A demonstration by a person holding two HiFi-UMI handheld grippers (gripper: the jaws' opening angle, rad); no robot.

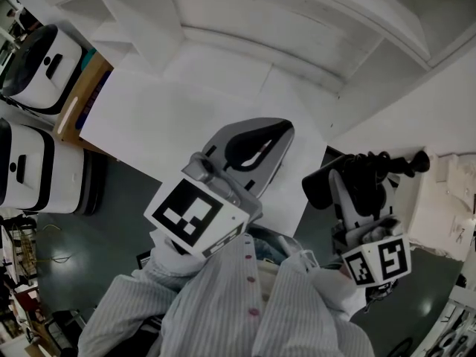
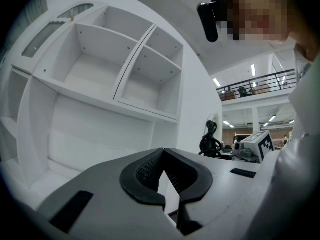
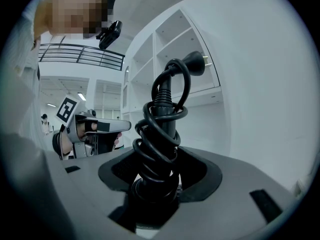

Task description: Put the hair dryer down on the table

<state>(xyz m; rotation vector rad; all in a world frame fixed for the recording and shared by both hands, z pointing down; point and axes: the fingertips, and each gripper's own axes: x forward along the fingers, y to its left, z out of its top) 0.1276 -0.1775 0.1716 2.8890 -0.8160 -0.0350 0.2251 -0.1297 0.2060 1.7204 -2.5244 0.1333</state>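
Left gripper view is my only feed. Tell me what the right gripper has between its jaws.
Observer: The right gripper is shut on the hair dryer, gripping its handle, which has the cord coiled round it.
Operator: Now report where the dryer is relative to the table.
Observer: In the head view it shows off the right edge of the table, against the dark floor, and is not resting on the tabletop.
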